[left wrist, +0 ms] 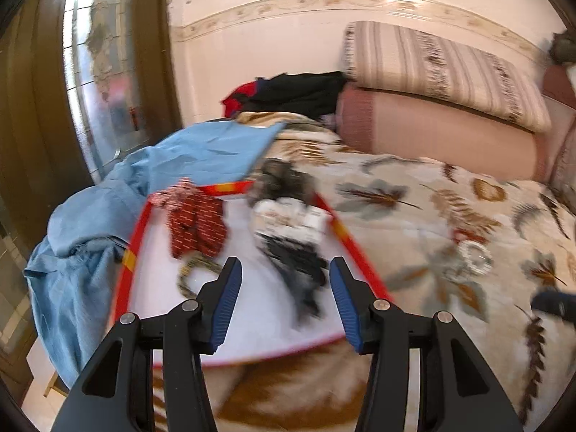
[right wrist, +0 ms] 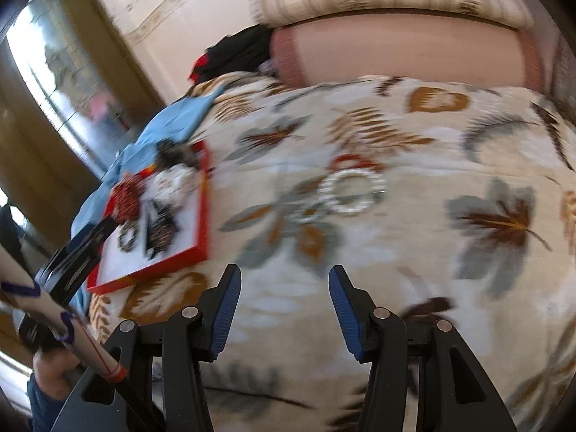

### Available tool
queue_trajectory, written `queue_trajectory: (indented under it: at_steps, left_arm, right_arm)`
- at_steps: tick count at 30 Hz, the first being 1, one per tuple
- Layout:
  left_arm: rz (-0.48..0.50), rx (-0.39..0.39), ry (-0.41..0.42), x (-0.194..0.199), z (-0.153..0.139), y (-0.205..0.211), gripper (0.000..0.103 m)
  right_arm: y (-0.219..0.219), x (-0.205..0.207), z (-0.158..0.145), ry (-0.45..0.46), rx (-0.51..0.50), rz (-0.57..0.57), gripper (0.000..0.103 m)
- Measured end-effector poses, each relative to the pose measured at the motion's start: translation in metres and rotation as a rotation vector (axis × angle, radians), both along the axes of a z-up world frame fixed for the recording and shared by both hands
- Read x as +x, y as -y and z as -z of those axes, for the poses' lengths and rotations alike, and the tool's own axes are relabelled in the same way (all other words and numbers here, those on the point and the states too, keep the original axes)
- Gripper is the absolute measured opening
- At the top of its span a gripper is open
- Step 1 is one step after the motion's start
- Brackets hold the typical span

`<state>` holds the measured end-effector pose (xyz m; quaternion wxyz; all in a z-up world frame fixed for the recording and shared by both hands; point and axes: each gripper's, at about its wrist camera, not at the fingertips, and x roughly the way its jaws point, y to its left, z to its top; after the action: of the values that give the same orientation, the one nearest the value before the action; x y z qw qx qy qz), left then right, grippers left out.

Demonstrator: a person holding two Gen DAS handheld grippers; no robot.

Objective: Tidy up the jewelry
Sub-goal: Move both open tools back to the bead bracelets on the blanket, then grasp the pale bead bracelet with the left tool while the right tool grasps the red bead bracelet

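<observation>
Both views are blurred. In the left wrist view the left tongs (left wrist: 285, 270) stand open at the bottom centre of the frame with nothing between their blue pads, over the near part of a red-rimmed white tray (left wrist: 135, 230) that lies on the leaf-patterned bedspread (left wrist: 414, 194). On the tray a red patterned hair bow (left wrist: 196, 223) sits at centre left, a braided ring-shaped piece (left wrist: 190, 273) just below it, a white beaded piece (left wrist: 291, 216) in the middle, and dark pieces (left wrist: 295, 262) below that. A blue cloth (left wrist: 118, 194) is bunched along the tray's left side. Right of the tray, apart from it, a white beaded bracelet (left wrist: 475, 255) rests on the bedspread.

In the right wrist view the right tongs (right wrist: 284, 280) are likewise open and empty, low in the frame above bare bedspread. The bracelet (right wrist: 351, 192) lies at centre frame, with a red ring (right wrist: 354, 162) touching its upper edge and a smaller beaded ring (right wrist: 306, 214) at its lower left. The tray (right wrist: 204, 198) is at left
</observation>
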<state>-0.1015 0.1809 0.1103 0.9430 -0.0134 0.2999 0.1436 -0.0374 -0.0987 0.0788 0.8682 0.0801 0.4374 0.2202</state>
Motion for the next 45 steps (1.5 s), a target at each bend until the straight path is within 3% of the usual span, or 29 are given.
queue_trajectory:
  at_steps: [4, 8, 12, 14, 17, 20, 24, 29, 30, 33, 38, 40, 45]
  left_arm:
    - [0.085, -0.019, -0.029, -0.002, -0.003, 0.037, 0.051]
    - [0.203, -0.144, -0.139, 0.026, 0.004, 0.070, 0.054]
    - [0.291, -0.253, -0.246, 0.064, 0.022, 0.095, 0.053]
    - [0.319, -0.266, -0.283, 0.083, 0.034, 0.107, 0.046]
    - [0.354, -0.196, -0.325, 0.104, 0.052, 0.125, 0.035]
    - [0.418, -0.166, -0.383, 0.122, 0.073, 0.139, 0.034]
    - [0.450, -0.076, -0.372, 0.136, 0.082, 0.152, 0.035]
    - [0.448, -0.054, -0.378, 0.172, 0.093, 0.159, 0.034]
    - [0.437, -0.062, -0.365, 0.175, 0.094, 0.158, 0.029]
    - [0.417, -0.065, -0.348, 0.165, 0.093, 0.154, 0.011]
    - [0.402, -0.184, -0.397, 0.118, 0.087, 0.137, 0.011]
    - [0.382, -0.196, -0.399, 0.093, 0.084, 0.132, 0.011]
    - [0.420, -0.180, -0.274, 0.073, 0.066, 0.130, 0.011]
  right_arm:
    - [0.062, 0.008, 0.005, -0.001, 0.059, 0.119, 0.055]
    - [0.113, 0.018, 0.007, -0.059, 0.184, 0.217, 0.055]
    - [0.131, 0.015, -0.007, -0.027, 0.246, 0.228, 0.055]
    - [0.133, 0.012, -0.012, -0.012, 0.251, 0.225, 0.055]
    - [0.137, 0.010, -0.015, -0.010, 0.267, 0.216, 0.055]
    - [0.143, 0.010, -0.015, -0.014, 0.279, 0.218, 0.055]
    - [0.147, 0.016, -0.010, -0.043, 0.312, 0.218, 0.055]
    - [0.144, 0.023, -0.004, -0.070, 0.326, 0.207, 0.055]
    - [0.143, 0.024, -0.002, -0.069, 0.314, 0.208, 0.055]
    - [0.140, 0.027, 0.003, -0.078, 0.293, 0.217, 0.055]
    - [0.135, 0.033, 0.010, -0.090, 0.271, 0.226, 0.055]
    - [0.129, 0.038, 0.014, -0.100, 0.257, 0.214, 0.055]
    - [0.104, 0.059, 0.025, -0.142, 0.270, 0.184, 0.055]
